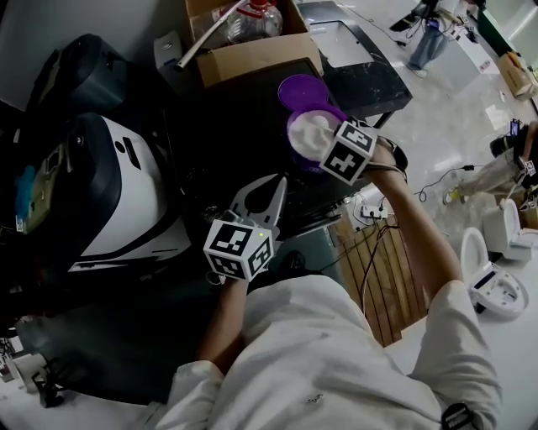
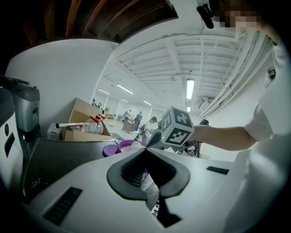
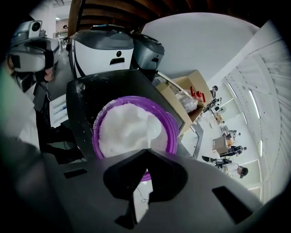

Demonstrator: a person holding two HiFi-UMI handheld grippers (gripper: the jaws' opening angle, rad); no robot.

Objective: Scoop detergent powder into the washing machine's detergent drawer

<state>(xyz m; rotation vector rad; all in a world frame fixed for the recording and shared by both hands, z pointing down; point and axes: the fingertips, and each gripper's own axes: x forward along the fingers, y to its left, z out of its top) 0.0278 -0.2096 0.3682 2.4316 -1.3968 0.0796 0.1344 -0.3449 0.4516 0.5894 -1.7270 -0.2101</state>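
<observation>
A purple bowl (image 1: 296, 147) heaped with white detergent powder (image 3: 122, 129) stands on a black tabletop (image 1: 227, 126); its purple lid (image 1: 298, 88) lies just behind it. My right gripper (image 3: 146, 149) is over the bowl's near rim, shut on the handle of a white scoop (image 3: 153, 126) whose bowl rests on the powder. In the head view the right gripper (image 1: 329, 144) sits at the bowl's right side. My left gripper (image 1: 276, 186) is held nearer me, left of the bowl, jaws closed tip to tip and empty (image 2: 145, 151). The white and black washing machine (image 1: 109, 193) stands at the left.
A cardboard box (image 1: 252, 46) holding a clear plastic bottle (image 1: 252, 21) sits behind the bowl. A second dark machine (image 1: 71, 71) is behind the washer. A wooden slatted panel (image 1: 387, 269) and white devices (image 1: 496, 281) are on the floor at the right.
</observation>
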